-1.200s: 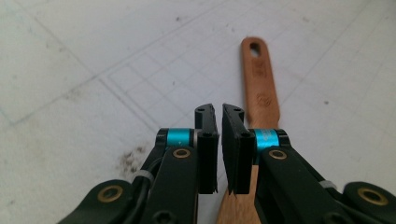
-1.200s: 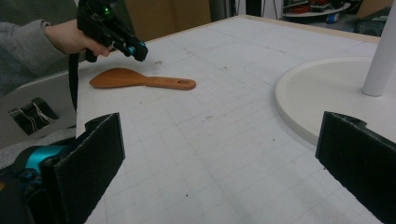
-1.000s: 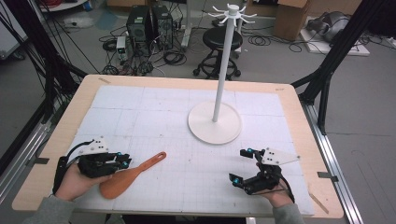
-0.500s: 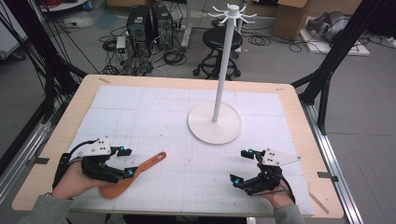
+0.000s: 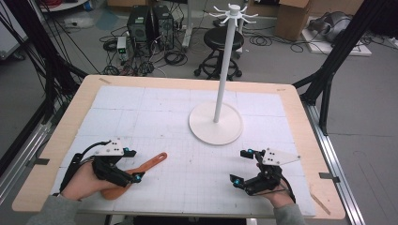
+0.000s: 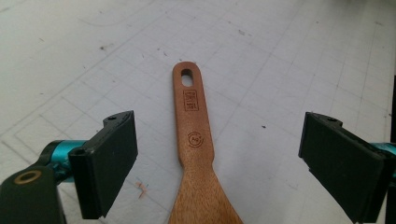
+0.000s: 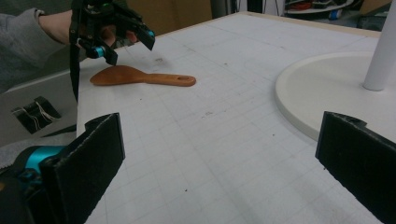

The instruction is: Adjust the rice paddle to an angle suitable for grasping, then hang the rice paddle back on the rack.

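A wooden spatula point(image 6: 194, 154) lies flat on the white gridded mat point(image 5: 187, 122), between the spread jaws of the left gripper point(image 5: 133, 165), which hovers over it untouching. The right gripper point(image 5: 240, 166), jaws also apart and empty, rests well to its right, near the white stand point(image 5: 217, 123).

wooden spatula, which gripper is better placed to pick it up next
Left. The left gripper is open right over the wooden spatula, handle between its jaws. The right gripper sits far across the table.
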The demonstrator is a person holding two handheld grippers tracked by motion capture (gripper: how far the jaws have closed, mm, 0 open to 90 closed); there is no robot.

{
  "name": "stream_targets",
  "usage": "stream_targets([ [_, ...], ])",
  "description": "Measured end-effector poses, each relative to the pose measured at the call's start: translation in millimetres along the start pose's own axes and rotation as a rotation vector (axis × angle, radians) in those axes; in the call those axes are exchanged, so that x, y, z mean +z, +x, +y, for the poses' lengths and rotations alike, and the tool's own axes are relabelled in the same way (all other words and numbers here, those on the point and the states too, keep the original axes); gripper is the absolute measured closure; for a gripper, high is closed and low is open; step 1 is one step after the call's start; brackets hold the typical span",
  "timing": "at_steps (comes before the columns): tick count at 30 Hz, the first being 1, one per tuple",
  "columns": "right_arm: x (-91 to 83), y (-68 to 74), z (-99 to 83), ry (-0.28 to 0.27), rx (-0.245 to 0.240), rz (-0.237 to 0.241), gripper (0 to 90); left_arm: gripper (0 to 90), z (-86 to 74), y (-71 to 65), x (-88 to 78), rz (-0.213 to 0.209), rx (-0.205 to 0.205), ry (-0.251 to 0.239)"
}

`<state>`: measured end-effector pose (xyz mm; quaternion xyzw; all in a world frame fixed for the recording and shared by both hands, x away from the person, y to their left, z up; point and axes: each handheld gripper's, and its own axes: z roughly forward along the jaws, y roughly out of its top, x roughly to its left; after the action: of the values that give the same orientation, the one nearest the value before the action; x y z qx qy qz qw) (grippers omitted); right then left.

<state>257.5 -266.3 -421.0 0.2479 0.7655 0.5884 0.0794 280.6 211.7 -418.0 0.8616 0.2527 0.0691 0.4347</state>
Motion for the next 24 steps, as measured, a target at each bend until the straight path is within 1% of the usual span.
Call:
stream_targets([
  [2,-1.1,0.9,-0.9,0.003,0.006,-0.006,0.0,12.2,-0.7,0.4,5.8,-0.006,0.004,0.026],
  [5,-2.7,2.5,-2.4,0.006,-0.003,-0.013,0.0,12.9,-0.8,2.1,11.0,-0.007,0.012,0.040],
  [6,-3.7,3.7,-2.7,0.008,0.005,-0.014,0.0,13.9,-0.6,3.0,12.2,-0.004,0.014,0.043],
  [8,-5.6,4.4,-3.4,0.005,0.004,-0.015,0.0,17.4,-1.2,3.6,15.0,-0.002,0.019,0.042],
  [9,-6.9,4.6,-3.8,0.005,0.004,-0.020,0.0,19.9,-1.3,4.2,16.1,-0.009,0.017,0.050],
  [11,-9.0,4.4,-4.2,0.002,0.004,-0.027,0.0,20.8,-1.7,5.5,18.3,-0.012,0.021,0.058],
  [14,-11.7,4.7,-5.1,-0.005,0.004,-0.032,0.0,20.8,-1.6,8.5,20.7,-0.012,0.010,0.059],
  [15,-12.5,5.5,-5.7,0.000,0.014,-0.032,0.0,20.8,-1.2,9.4,21.1,-0.014,0.006,0.063],
  [16,-12.9,5.5,-6.4,0.000,0.012,-0.032,0.0,20.9,-1.1,9.9,22.0,-0.015,0.002,0.059],
  [18,-14.5,5.1,-7.8,0.004,0.012,-0.033,0.0,22.0,-0.7,11.0,24.1,-0.020,0.012,0.071],
  [19,-15.2,5.3,-8.3,0.004,0.017,-0.035,0.0,23.6,-1.0,10.7,25.7,-0.023,0.033,0.078],
  [20,-16.7,5.4,-8.7,0.003,0.016,-0.043,0.0,25.2,-1.5,10.2,27.0,-0.028,0.042,0.082],
  [21,-17.5,5.4,-8.8,0.001,0.014,-0.044,0.0,25.8,-1.7,10.2,29.1,-0.026,0.049,0.099],
  [22,-19.2,5.8,-8.9,-0.003,0.015,-0.047,0.0,25.9,-1.9,10.8,31.0,-0.032,0.048,0.111],
  [23,-20.2,6.6,-8.9,-0.007,0.018,-0.048,0.0,25.8,-1.9,11.3,32.7,-0.029,0.047,0.121],
  [24,-21.4,7.4,-9.3,-0.004,0.018,-0.048,0.0,25.8,-1.6,11.8,32.9,-0.032,0.050,0.121],
])
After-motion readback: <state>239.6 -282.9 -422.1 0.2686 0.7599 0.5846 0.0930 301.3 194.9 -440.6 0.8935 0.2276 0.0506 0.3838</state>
